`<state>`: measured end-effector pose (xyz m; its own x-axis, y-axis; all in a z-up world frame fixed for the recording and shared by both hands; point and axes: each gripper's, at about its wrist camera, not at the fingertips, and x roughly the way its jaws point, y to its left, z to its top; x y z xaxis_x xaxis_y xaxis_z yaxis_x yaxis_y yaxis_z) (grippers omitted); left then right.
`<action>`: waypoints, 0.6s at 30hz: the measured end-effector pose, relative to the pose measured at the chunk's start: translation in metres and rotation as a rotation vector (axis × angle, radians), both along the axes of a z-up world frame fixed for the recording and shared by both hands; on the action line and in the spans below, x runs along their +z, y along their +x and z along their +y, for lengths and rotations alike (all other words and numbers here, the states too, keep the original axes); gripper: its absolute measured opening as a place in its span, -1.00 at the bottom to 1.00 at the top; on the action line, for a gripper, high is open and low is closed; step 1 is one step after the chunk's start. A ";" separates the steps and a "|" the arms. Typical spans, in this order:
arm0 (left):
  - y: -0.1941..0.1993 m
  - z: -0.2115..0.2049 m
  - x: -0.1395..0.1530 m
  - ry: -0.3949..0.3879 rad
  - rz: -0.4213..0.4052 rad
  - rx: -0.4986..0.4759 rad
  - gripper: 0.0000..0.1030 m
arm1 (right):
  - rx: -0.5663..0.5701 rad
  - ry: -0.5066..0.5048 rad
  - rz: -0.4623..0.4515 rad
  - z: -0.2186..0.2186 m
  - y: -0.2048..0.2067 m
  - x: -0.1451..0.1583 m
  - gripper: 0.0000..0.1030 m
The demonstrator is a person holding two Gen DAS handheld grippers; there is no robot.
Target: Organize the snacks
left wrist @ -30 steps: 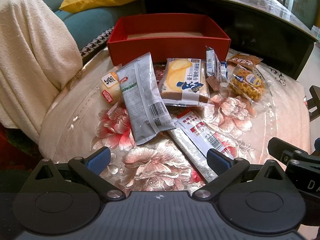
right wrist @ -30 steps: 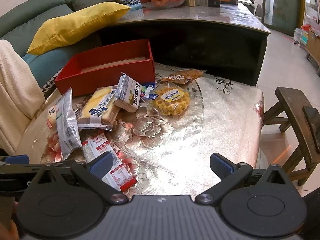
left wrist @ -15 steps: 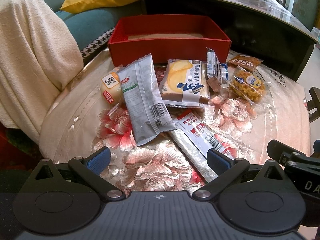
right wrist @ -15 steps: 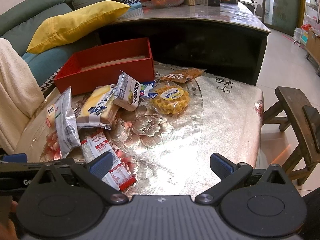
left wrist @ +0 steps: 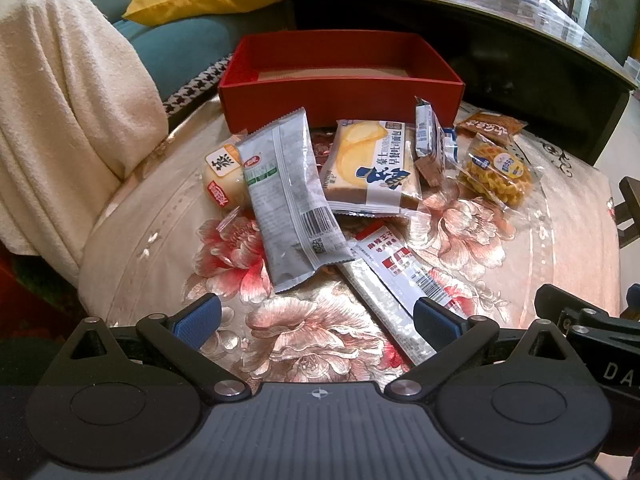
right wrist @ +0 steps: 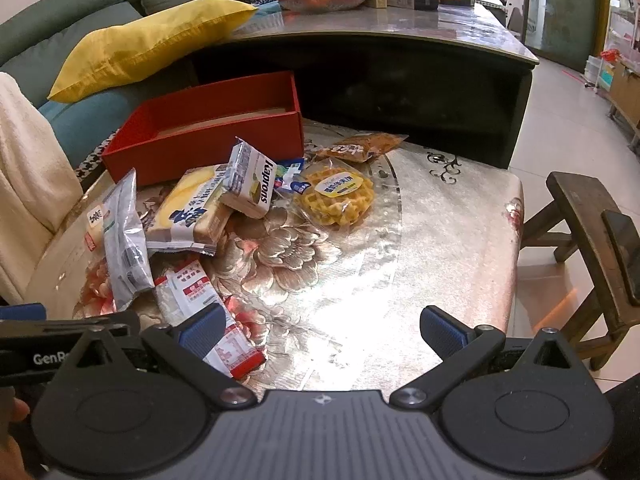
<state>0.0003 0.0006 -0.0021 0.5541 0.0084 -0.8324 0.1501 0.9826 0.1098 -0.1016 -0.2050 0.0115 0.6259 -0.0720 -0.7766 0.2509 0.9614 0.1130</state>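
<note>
Fingers (left wrist: 198,317) of the left gripper (left wrist: 316,318) stand spread wide, holding nothing, at the bottom of the frame. The right gripper (right wrist: 320,330) is likewise spread and empty. Snacks lie loose on the floral table (right wrist: 440,240): a grey packet (left wrist: 290,204) at centre overlapping a round bun (left wrist: 220,180), a bread pack (left wrist: 372,168) beside it, a waffle pack (left wrist: 496,170) at right, a red-and-white stick pack (left wrist: 400,272) lowest. The red box (left wrist: 340,92) sits behind them, upper centre, its visible interior bare.
</note>
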 end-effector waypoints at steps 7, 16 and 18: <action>0.000 0.000 0.001 0.002 -0.005 -0.002 1.00 | -0.006 -0.002 0.009 -0.001 0.002 -0.002 0.94; 0.001 0.001 -0.001 0.000 0.001 0.000 1.00 | -0.005 -0.008 0.018 0.000 0.004 -0.004 0.94; 0.000 0.000 -0.001 0.000 0.001 0.000 1.00 | -0.004 -0.010 0.017 0.001 0.004 -0.004 0.94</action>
<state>0.0006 0.0010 -0.0030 0.5531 0.0084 -0.8331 0.1506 0.9825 0.1099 -0.0978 -0.2044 0.0077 0.6120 -0.0821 -0.7866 0.2566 0.9614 0.0993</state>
